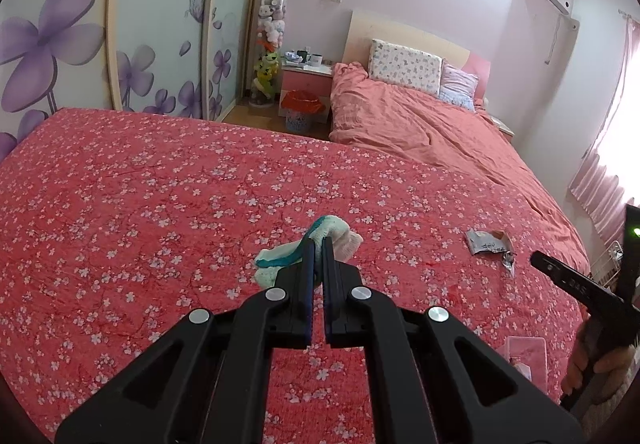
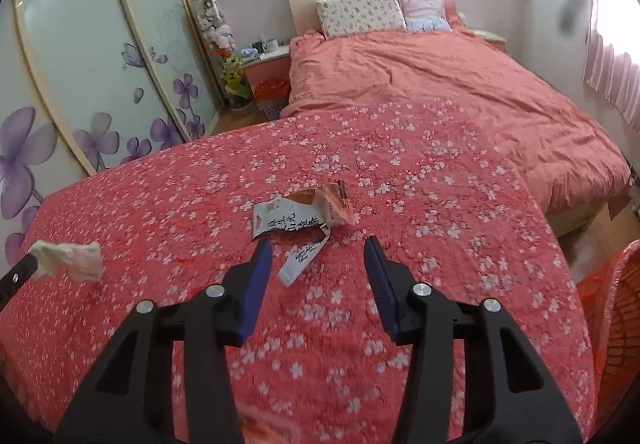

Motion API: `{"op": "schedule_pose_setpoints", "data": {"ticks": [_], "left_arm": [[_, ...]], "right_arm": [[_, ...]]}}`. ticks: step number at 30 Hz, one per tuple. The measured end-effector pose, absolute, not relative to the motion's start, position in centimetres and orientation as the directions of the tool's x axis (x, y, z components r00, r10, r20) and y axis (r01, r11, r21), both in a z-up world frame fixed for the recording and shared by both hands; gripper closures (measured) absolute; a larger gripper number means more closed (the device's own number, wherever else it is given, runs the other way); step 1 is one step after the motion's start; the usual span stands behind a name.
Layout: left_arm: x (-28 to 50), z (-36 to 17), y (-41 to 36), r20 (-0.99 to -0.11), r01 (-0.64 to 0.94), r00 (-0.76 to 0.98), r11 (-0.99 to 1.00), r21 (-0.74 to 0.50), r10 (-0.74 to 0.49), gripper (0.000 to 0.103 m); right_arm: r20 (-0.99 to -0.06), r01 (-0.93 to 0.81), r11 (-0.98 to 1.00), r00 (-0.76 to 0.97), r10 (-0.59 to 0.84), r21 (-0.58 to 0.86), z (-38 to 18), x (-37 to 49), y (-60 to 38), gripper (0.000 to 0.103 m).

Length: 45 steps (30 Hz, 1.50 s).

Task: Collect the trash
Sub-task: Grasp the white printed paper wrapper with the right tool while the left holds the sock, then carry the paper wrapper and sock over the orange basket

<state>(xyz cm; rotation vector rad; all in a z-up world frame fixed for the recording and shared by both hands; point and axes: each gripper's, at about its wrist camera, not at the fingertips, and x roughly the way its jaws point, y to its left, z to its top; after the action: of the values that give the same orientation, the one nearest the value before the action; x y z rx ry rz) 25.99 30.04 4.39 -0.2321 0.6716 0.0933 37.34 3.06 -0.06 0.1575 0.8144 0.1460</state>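
My left gripper (image 1: 319, 244) is shut on a white and teal sock (image 1: 338, 238), held just above the red floral bedspread (image 1: 160, 203). The sock also shows in the right wrist view (image 2: 70, 260), pinched at the far left. A torn white and orange snack wrapper (image 2: 304, 213) lies on the bedspread with a loose strip (image 2: 302, 260) trailing toward me. My right gripper (image 2: 318, 244) is open, its fingers either side of that strip, just short of the wrapper. In the left wrist view the wrapper (image 1: 490, 242) lies to the right.
A lined trash basket (image 1: 301, 109) stands on the floor by a pink nightstand (image 1: 306, 77) at the far end. An orange basket (image 2: 616, 308) sits at the bed's right edge. A pink duvet (image 2: 440, 83) and pillows cover the far half. Wardrobe doors run along the left.
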Motion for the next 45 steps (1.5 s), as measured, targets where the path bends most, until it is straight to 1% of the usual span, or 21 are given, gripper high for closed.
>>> {"op": "schedule_pose_setpoints", "data": {"ticks": [5, 8, 9, 10, 11, 12, 13, 14, 15, 16, 21, 33, 45], "left_arm": [[26.7, 4.0, 29.7, -0.632, -0.146, 0.775, 0.974, -0.175, 0.003, 0.1], [27.0, 3.8, 29.4, -0.636, -0.14, 0.772, 0.974, -0.176, -0.004, 0.1], [27.1, 3.7, 29.3, -0.638, -0.136, 0.77, 0.974, -0.178, -0.009, 0.1], [27.2, 3.6, 29.2, -0.64, -0.134, 0.768, 0.975, -0.179, -0.012, 0.1], [27.2, 3.5, 29.1, -0.641, -0.131, 0.767, 0.975, -0.18, -0.015, 0.1], [27.3, 3.5, 29.0, -0.642, -0.128, 0.766, 0.975, -0.18, -0.018, 0.1], [27.3, 3.5, 28.8, -0.643, -0.125, 0.766, 0.976, -0.18, -0.021, 0.1], [27.3, 3.5, 28.7, -0.643, -0.121, 0.766, 0.976, -0.18, -0.024, 0.1], [27.3, 3.5, 28.5, -0.643, -0.118, 0.765, 0.976, -0.18, -0.026, 0.1], [27.3, 3.5, 28.3, -0.644, -0.115, 0.765, 0.976, -0.183, -0.03, 0.1], [27.1, 3.7, 27.8, -0.64, -0.104, 0.767, 0.977, -0.184, -0.039, 0.1], [27.0, 4.0, 26.3, -0.639, -0.087, 0.767, 0.976, -0.199, -0.062, 0.1], [25.9, 5.6, 23.6, -0.605, -0.032, 0.79, 0.978, -0.205, -0.101, 0.1]], "right_arm": [[-0.757, -0.042, 0.983, 0.633, 0.165, 0.178, -1.0, 40.0, 3.9, 0.055], [-0.798, -0.036, 0.991, 0.59, 0.124, 0.127, -2.3, 41.0, 4.6, 0.056], [-0.806, -0.035, 0.993, 0.58, 0.115, 0.116, -2.6, 41.1, 4.6, 0.059], [-0.815, -0.036, 0.993, 0.568, 0.113, 0.113, -3.1, 41.2, 4.6, 0.069], [-0.822, -0.032, 0.993, 0.559, 0.111, 0.113, -3.5, 41.2, 4.4, 0.076], [-0.819, -0.027, 0.994, 0.564, 0.104, 0.108, -3.7, 41.0, 4.3, 0.087], [-0.817, -0.027, 0.994, 0.568, 0.103, 0.107, -3.7, 40.8, 4.1, 0.094], [-0.815, -0.029, 0.993, 0.569, 0.112, 0.117, -3.7, 40.7, 3.9, 0.094], [-0.812, -0.025, 0.992, 0.573, 0.114, 0.122, -3.6, 40.5, 3.6, 0.1], [-0.809, -0.017, 0.992, 0.578, 0.111, 0.125, -3.5, 40.3, 3.3, 0.102], [-0.782, 0.01, 0.989, 0.613, 0.113, 0.151, -2.6, 39.0, 1.4, 0.102], [-0.749, 0.062, 0.987, 0.658, 0.072, 0.15, -1.4, 37.1, -1.9, 0.102], [-0.702, 0.082, 0.988, 0.711, 0.034, 0.131, 0.4, 33.8, -4.2, 0.102]]}}
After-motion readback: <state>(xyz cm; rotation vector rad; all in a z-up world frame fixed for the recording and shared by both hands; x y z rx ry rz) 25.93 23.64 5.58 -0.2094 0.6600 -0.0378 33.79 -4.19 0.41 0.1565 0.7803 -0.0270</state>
